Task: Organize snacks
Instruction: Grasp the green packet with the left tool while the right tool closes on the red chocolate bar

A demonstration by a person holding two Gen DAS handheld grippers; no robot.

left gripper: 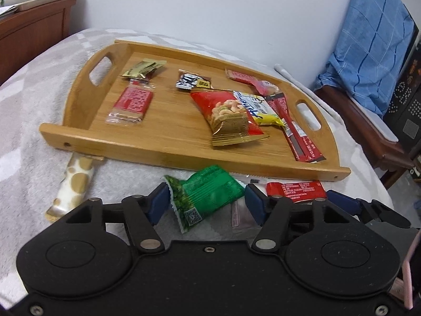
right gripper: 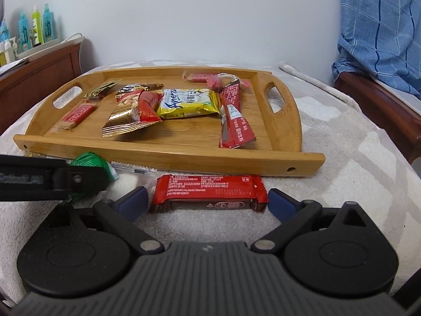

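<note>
A bamboo tray lies on the bed and holds several snack packets; it also shows in the right wrist view. A green packet lies on the blanket in front of the tray, between the spread blue pads of my open left gripper. A red bar lies just right of it, between the spread pads of my open right gripper; the red bar also shows in the left wrist view. Neither gripper is closed on its packet. The left gripper's body hides most of the green packet in the right wrist view.
A white and gold spotted packet pokes out from under the tray's front left corner. A clear wrapper lies against the tray's front edge. A wooden cabinet stands at the left, and a blue checked cloth hangs over a wooden frame at the right.
</note>
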